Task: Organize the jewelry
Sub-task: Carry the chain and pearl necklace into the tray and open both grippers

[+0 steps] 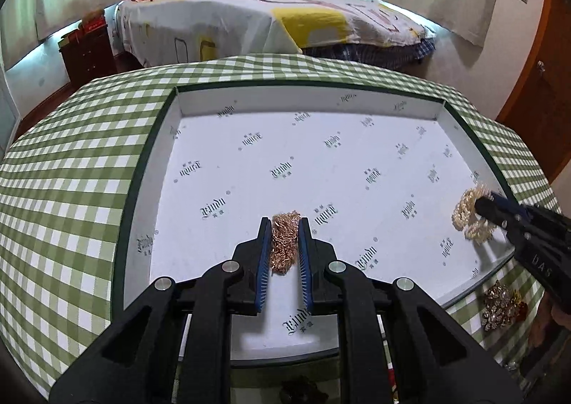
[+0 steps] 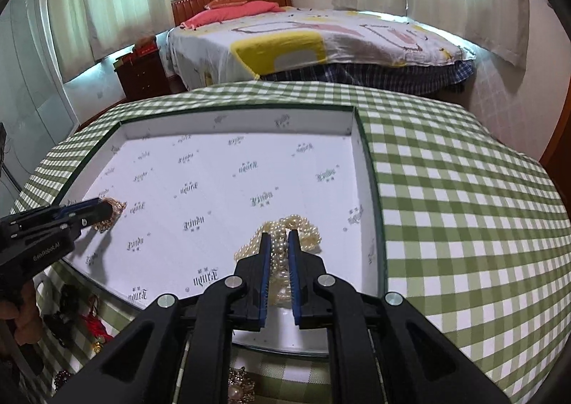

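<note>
1. Big shallow box lid [image 1: 171, 140] sits on the green checked table [image 1: 71, 190], white liner showing.
2. Left gripper [image 1: 284, 247] is clamped on a gold chain bundle [image 1: 284, 243], low over the liner.
3. Right gripper [image 2: 279, 254] pinches a pearl strand [image 2: 303, 225] by the right wall.
4. Looks like the drop-off step; next, ease both open. More brooches [image 1: 499, 304] wait outside.

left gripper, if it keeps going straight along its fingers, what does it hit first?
Likely the tray floor. The left gripper, shut on the gold chain bundle, points steeply down over the white printed liner, with nothing else ahead. Exact height above the floor is unclear.
</note>
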A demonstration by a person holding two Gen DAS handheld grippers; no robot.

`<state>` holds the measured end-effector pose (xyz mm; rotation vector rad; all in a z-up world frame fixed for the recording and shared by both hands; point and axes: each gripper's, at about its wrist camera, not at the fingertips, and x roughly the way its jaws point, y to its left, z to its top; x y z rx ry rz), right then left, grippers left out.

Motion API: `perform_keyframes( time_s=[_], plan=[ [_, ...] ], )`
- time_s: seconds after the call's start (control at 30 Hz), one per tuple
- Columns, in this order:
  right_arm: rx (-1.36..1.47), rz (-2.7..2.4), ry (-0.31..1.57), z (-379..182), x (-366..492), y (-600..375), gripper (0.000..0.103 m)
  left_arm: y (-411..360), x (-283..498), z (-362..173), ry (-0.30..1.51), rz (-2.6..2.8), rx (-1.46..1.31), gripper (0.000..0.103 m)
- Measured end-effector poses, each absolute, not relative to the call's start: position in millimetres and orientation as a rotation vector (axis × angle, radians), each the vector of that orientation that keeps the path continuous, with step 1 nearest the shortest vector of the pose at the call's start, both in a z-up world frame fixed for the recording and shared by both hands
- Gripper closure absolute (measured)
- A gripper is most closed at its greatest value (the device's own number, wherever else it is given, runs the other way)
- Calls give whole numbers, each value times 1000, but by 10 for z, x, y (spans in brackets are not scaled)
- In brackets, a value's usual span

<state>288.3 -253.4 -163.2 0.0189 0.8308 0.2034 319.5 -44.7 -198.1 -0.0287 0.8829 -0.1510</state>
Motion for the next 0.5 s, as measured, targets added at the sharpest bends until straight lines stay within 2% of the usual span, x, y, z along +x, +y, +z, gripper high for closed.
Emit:
perform_keyframes(
  time_s=[0.1, 0.13, 0.5],
  plan=[
    [11, 202, 829, -1650, 2866, -2519, 76, -455, 3192, -1980, 876, -158, -28, 66],
    [14, 203, 828, -1651, 2855, -2523, 71, -463, 3191, -1980, 875, -163, -23, 64],
    [43, 206, 759, -1372, 2649, -2576, 66, -450, 2996, -1733, 822, -165, -35, 49]
  ],
)
